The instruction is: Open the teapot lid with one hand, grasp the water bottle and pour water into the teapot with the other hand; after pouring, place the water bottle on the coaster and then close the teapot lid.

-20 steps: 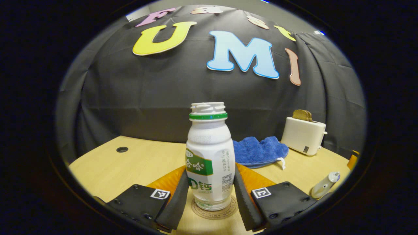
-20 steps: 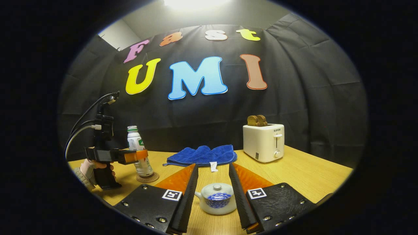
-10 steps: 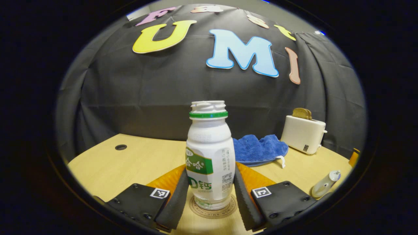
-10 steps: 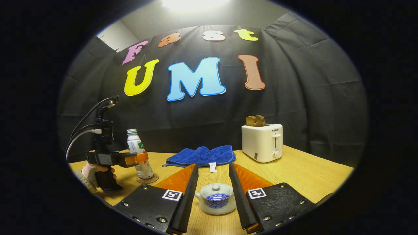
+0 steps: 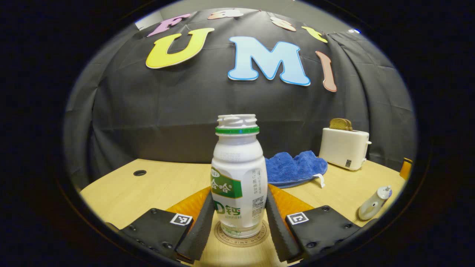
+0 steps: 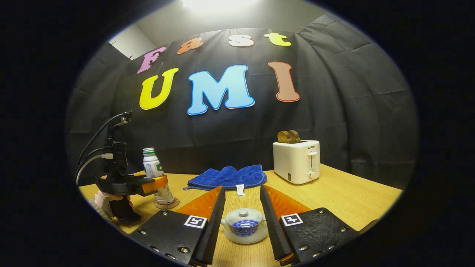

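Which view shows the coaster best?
The left gripper view: the coaster lies close, under the bottle, between the hand-held gripper fingers, its printed rim visible. In the right gripper view it is small and far off, a thin disc under the bottle beside the other hand-held gripper.

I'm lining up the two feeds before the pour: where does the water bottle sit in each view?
Left gripper view: water bottle at centre, upright on the coaster, between the left gripper fingers.
Right gripper view: water bottle far left, small, on the coaster beyond the teapot.
Shared landmark: the white toaster, beside the blue towel.
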`<state>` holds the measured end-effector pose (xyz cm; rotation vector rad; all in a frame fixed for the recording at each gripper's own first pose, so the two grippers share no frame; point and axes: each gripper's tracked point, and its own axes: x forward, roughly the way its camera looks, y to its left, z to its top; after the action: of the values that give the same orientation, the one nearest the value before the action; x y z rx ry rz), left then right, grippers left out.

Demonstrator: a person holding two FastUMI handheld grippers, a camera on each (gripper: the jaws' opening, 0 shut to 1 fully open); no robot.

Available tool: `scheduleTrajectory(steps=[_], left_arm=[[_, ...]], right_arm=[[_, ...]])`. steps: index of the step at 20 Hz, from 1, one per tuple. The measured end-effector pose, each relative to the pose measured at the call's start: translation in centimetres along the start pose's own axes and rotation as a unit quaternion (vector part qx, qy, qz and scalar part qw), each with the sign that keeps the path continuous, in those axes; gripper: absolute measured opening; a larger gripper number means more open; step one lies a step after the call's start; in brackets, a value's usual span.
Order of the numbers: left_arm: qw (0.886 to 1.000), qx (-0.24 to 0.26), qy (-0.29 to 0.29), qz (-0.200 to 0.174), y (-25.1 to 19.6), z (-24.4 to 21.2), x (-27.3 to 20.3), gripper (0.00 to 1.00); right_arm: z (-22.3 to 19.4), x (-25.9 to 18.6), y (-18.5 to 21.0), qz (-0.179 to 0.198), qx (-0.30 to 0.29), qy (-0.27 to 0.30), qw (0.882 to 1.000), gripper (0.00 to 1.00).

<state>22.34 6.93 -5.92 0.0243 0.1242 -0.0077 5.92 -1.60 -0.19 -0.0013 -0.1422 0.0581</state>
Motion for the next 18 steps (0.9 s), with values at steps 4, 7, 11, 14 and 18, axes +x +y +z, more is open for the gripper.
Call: scheduleTrajectory(steps=[4, 7, 11, 14, 18], left_arm=[[1.000, -0.007, -0.003, -0.006, -0.4, -0.2, -0.4, 0.77], [1.000, -0.005, -0.004, -0.007, -0.7, -0.2, -0.8, 0.92], [1.000, 0.009, -0.015, 0.004, -0.7, 0.3, -1.8, 1.00], [1.000, 0.007, -0.023, 0.012, -0.7, 0.4, -3.1, 1.00], [0.999, 0.001, -0.035, 0.027, -0.4, 0.7, -6.4, 1.00]], right_arm=[[0.0, 0.0, 0.0, 0.000, 0.002, 0.001, 1.000, 0.58], [0.1, -0.2, 0.1, 0.003, 0.004, -0.001, 1.000, 0.58], [0.1, -0.2, 0.0, 0.002, 0.008, -0.002, 1.000, 0.58], [-0.1, -0.2, 0.1, 0.005, 0.011, 0.001, 1.000, 0.58], [-0.1, -0.3, 0.3, 0.006, 0.014, 0.002, 1.000, 0.58]])
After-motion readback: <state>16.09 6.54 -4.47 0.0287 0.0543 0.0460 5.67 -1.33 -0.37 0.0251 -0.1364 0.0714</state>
